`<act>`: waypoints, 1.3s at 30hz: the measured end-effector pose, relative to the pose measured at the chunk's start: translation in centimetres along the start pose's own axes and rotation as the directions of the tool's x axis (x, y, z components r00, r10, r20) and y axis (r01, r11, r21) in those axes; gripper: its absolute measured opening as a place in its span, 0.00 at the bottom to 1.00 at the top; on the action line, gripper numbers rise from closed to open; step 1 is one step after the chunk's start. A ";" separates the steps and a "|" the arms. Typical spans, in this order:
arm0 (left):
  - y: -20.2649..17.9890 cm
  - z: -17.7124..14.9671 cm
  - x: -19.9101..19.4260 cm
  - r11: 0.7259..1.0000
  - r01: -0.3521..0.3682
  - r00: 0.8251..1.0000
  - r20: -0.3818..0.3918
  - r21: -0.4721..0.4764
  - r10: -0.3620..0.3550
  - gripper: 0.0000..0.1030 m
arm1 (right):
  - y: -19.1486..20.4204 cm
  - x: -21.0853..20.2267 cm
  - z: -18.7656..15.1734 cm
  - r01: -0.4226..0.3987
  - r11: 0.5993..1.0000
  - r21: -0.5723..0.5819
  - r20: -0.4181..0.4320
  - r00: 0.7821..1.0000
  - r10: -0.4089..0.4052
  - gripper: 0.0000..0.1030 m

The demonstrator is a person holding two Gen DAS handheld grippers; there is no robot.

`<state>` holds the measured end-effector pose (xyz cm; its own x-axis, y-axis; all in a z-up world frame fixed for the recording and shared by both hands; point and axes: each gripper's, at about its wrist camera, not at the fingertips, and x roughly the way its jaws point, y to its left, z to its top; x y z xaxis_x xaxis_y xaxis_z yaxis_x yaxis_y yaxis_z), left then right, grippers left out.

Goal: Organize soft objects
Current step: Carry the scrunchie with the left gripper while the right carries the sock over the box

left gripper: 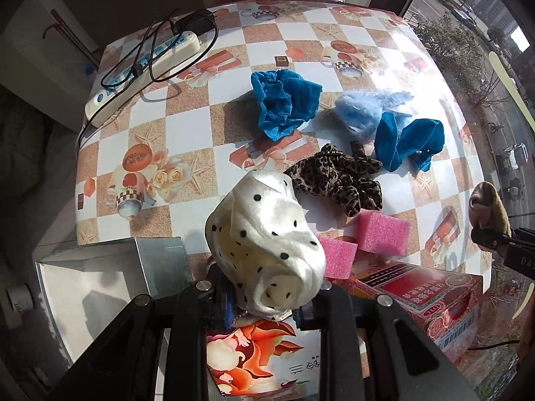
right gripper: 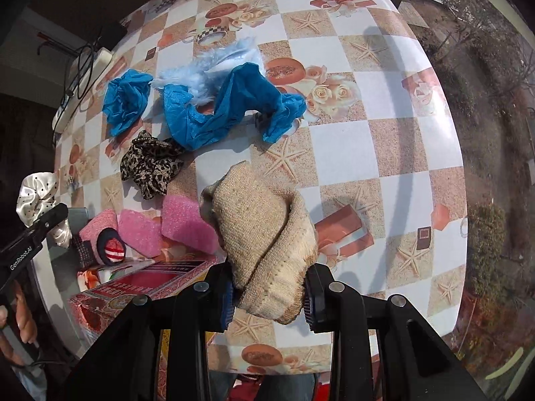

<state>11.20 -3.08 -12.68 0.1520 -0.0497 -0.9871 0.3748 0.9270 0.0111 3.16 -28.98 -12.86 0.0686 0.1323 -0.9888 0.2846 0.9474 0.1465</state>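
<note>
My left fingers (left gripper: 264,304) clamp the light, slippery scrunchie (left gripper: 267,237), right fingers (right gripper: 267,297) the soft knit (right gripper: 264,234); both compress, so I grip bunched folds.

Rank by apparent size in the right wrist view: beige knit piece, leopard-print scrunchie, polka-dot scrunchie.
1. beige knit piece, though it is nearest the camera, which inflates it.
2. leopard-print scrunchie.
3. polka-dot scrunchie, partly hidden behind the left gripper.
</note>
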 end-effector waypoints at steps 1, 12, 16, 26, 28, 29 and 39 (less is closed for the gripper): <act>-0.5 -0.7 -0.5 1.000 -0.005 1.000 0.010 0.015 0.005 0.27 | 0.0 -0.8 -0.2 -0.008 1.000 -0.008 0.013 1.000 0.008 0.32; -3.3 -6.2 -5.5 0.997 -0.010 0.998 0.060 0.073 0.005 0.27 | 4.3 -5.0 -2.5 -0.111 0.986 -0.126 0.063 0.991 0.119 0.32; -3.6 -7.5 -6.9 0.999 -0.024 0.996 0.088 0.037 0.021 0.27 | 5.8 -5.7 -3.7 -0.144 0.970 -0.195 0.053 0.986 0.157 0.32; -2.3 -11.4 -9.5 0.975 -0.079 0.986 0.129 -0.209 0.108 0.27 | 8.2 -7.0 -6.0 -0.168 0.893 -0.417 0.040 0.979 0.202 0.32; -2.3 -12.8 -9.7 0.961 -0.091 0.985 0.116 -0.260 0.125 0.27 | 8.5 -7.0 -6.7 -0.175 0.874 -0.453 0.023 0.978 0.207 0.32; -2.2 -13.7 -9.9 0.954 -0.098 0.985 0.108 -0.283 0.134 0.27 | 8.6 -6.9 -7.1 -0.185 0.865 -0.466 0.008 0.977 0.214 0.32; 3.0 -17.4 -11.9 0.889 -0.117 0.971 0.135 -0.442 0.195 0.27 | 13.5 -7.1 -9.9 -0.161 0.769 -0.618 -0.010 0.980 0.197 0.32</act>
<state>-5.46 6.73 -3.64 0.3442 0.0826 -0.9352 -0.0892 0.9945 0.0550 -3.00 -14.25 -4.12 0.1138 0.3194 -0.9408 -0.3833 0.8877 0.2550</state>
